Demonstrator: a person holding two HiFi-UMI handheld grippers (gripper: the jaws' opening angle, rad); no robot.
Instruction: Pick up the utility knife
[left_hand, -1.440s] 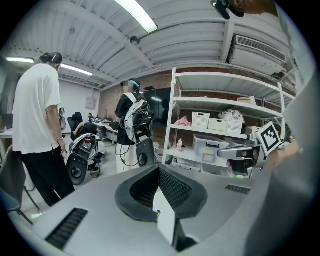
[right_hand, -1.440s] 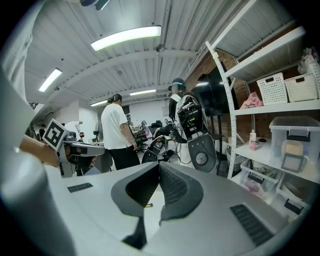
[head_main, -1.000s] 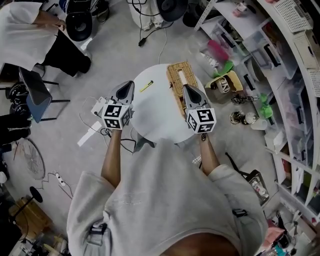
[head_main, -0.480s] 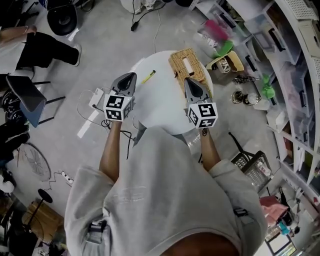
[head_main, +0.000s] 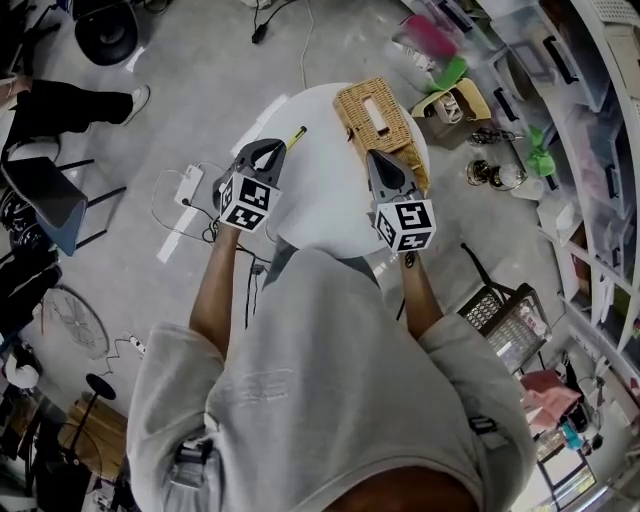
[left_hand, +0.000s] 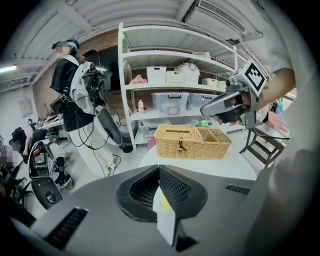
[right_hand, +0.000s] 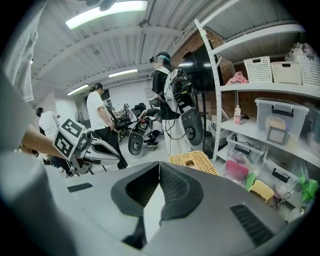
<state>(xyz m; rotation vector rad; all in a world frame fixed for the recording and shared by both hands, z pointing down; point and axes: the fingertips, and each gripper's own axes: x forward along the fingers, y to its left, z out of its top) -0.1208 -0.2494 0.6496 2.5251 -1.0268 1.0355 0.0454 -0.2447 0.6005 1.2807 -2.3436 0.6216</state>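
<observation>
Utility knife (head_main: 296, 133): lying untouched at worktop's (head_main: 320, 200) eleven o'clock.
Left hand-held gripper (head_main: 270, 149): hovering closed, empty, beside it for pickup.
Right hand-held gripper (head_main: 378, 160): idling closed.

One round white desk (head_main: 325, 195) carries two items. A rectangular woven wicker basket (head_main: 378, 118) sits at the far right edge. A slim yellow utility knife (head_main: 296, 134) lies near the far left edge, apart from the basket.

Round white worktop (head_main: 330, 215) carrying a wicker basket (head_main: 360, 130).
The basket stands at the worktop's far right edge, with a lidded section beside an open compartment. A shelving rack (head_main: 590, 110) holding clear storage boxes (left_hand: 171, 102) lines the right side. A white power strip (head_main: 188, 186) lies on the floor at left.
</observation>
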